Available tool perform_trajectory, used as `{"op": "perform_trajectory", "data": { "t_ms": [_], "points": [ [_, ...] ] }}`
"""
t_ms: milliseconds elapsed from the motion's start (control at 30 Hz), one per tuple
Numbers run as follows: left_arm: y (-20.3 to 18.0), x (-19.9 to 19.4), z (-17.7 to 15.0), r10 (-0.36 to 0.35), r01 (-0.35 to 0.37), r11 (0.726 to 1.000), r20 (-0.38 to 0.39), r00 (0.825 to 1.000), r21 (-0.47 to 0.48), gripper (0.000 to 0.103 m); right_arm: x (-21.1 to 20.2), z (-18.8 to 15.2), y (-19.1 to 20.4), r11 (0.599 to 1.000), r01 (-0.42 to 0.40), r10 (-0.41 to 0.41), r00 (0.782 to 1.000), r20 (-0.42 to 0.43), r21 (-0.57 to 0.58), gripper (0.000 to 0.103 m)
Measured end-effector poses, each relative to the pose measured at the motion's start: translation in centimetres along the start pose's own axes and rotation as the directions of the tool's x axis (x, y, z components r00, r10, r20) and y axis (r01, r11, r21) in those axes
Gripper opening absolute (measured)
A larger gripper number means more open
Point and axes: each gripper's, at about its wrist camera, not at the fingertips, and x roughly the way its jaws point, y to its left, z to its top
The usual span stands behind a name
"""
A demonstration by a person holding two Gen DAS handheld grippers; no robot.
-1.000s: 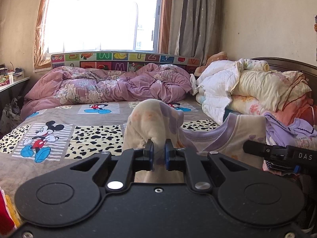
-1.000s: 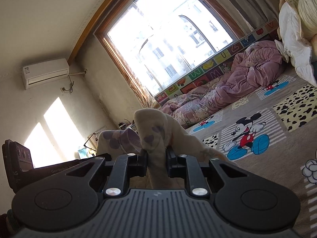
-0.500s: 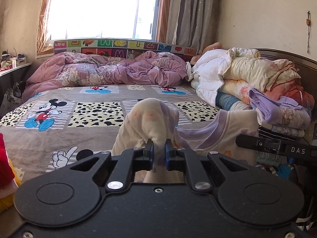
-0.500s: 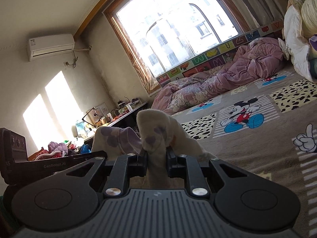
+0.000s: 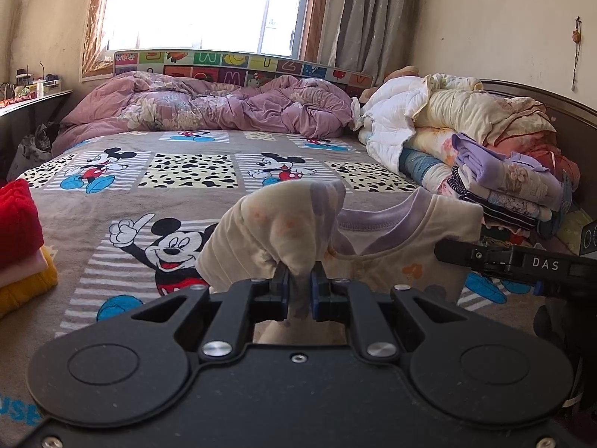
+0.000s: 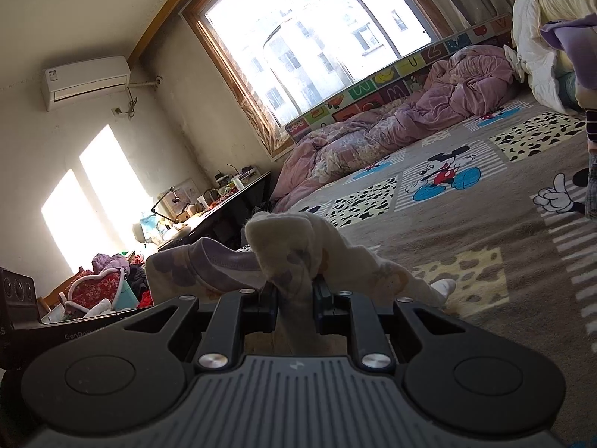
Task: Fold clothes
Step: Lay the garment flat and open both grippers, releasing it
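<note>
Both grippers are clamped on the same garment. The left gripper (image 5: 299, 286) has its jaws pinched tight on a bunched shoulder of the cream pajama top (image 5: 406, 250), a small shirt with a lilac neckline and faint orange and purple prints. From the left wrist view the top stretches away toward three o'clock, neckline sagging between the two grips, and out at three o'clock the black body of the right gripper (image 6: 296, 291) pokes in, lettered "DAS". Over on the right wrist view, same story: jaws closed on a wad of the cream fabric, the lilac collar trailing off to nine o'clock and a sleeve drooping toward four o'clock with its cuff near the bedspread. The top hangs just above the Mickey Mouse bedspread (image 5: 123, 201), at the near end of the bed. At twelve o'clock in the left view a rumpled mauve comforter (image 5: 209, 106) lies along the alphabet-print headboard panel (image 5: 238, 65) under the bright window (image 5: 201, 3). At two o'clock a heap of folded quilts (image 5: 462, 119) leans against the dark wooden bed end, with a stack of folded clothes (image 5: 507, 186) just in front. At nine o'clock sits a red and yellow folded pile (image 5: 18, 235). The right view picks up an air conditioner (image 6: 87, 80) at ten o'clock and a cluttered desk (image 6: 209, 209) along the wall.
</note>
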Motion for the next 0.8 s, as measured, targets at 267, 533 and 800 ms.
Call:
{"op": "perform_trajectory", "data": {
  "t_ms": [267, 533, 800],
  "points": [
    [-0.3, -2.1, -4.4, 0.008, -0.01, 0.997, -0.036, 0.999, -0.071, 0.009, -2.1, -3.9, 0.4, 0.998, 0.022, -0.021, 0.999, -0.033, 0.055, 0.02],
    [-1.0, -3.5, -8.0, 0.031, -0.04, 0.994, -0.084, 0.996, -0.106, 0.01, -4.0, -7.2, 0.8, 0.995, 0.072, -0.067, 0.994, -0.085, 0.066, 0.024],
    [-1.5, -4.9, -10.7, 0.057, -0.074, 0.988, -0.122, 0.991, -0.138, 0.012, -5.4, -9.6, 1.6, 0.991, 0.122, -0.114, 0.982, -0.151, 0.048, 0.032]
  ]
}}
